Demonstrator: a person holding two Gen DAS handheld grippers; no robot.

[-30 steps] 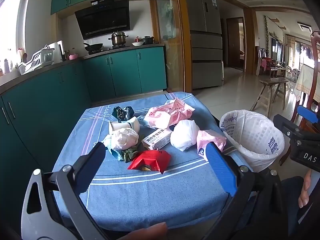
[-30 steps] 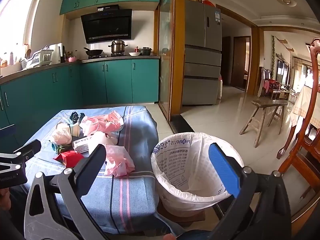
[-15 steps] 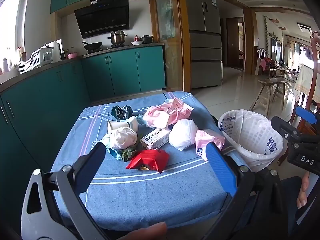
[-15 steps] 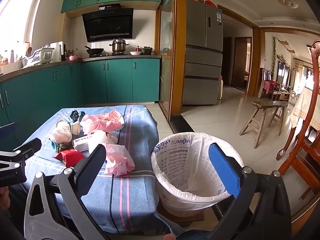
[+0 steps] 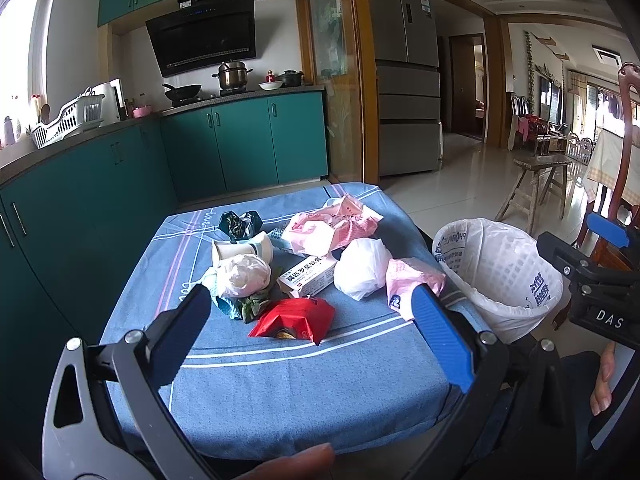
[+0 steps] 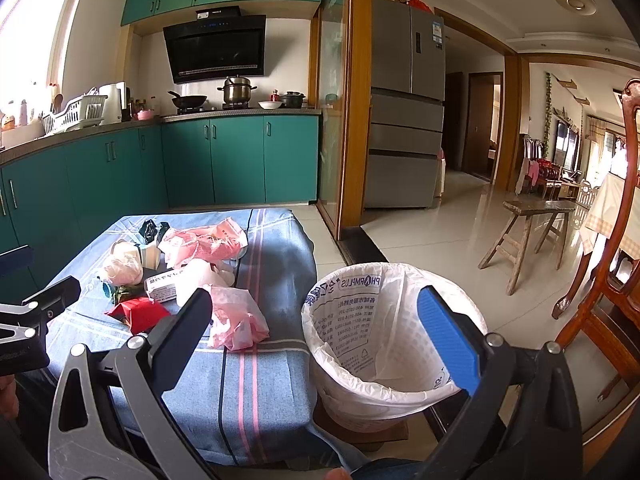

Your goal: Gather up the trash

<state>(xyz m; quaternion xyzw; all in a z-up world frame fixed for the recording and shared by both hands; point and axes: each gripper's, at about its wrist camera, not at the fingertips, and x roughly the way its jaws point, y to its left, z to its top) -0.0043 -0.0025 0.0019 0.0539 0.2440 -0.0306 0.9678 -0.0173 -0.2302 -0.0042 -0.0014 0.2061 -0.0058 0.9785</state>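
In right view only, bin [image 6: 384, 344] interior

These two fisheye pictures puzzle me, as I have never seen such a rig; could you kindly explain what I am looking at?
There is no robot here: a person holds a two-finger gripper in each hand, and a camera on each one looks forward along its fingers.

The left wrist view shows the left gripper above a table with a blue cloth. The right wrist view shows the right gripper over a bin lined with a white bag that stands beside the table.

On the cloth lies trash: a red wrapper, a small white box, a white bag, pink bags and a paper cup.

Both sets of jaws are open and hold nothing.
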